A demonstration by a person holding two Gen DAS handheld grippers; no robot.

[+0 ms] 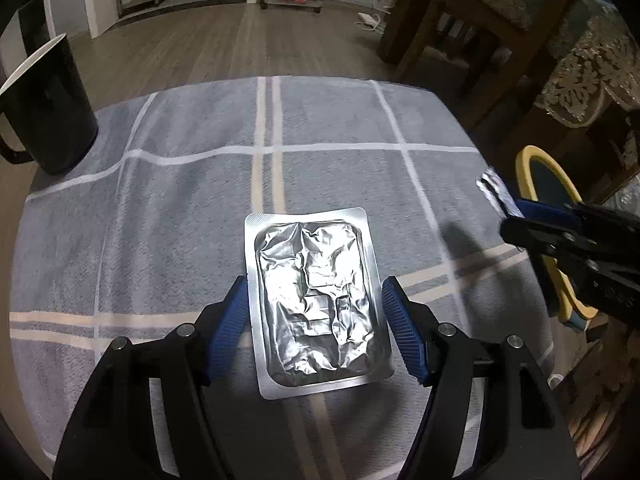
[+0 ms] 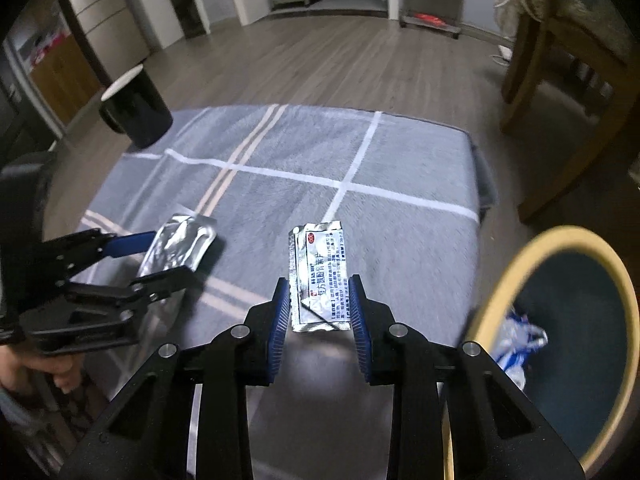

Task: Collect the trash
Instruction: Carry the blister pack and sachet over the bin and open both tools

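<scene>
Two downward wrist views, shared cloth (image 1: 192, 184)

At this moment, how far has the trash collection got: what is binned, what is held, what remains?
Done: crumpled blue-and-white wrapper lies in the yellow-rimmed dark bin.
In hand: the right gripper grips a printed silver medicine sachet, lifted beside the bin. The left gripper is closed on a flat silver foil blister pack.
Left: dropping both. The black mug stands on the grey checked cloth.

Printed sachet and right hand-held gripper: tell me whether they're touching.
Touching. The right wrist view shows the printed sachet clamped edge to edge between both blue pads of the right hand-held gripper, lifted off the cloth.
</scene>
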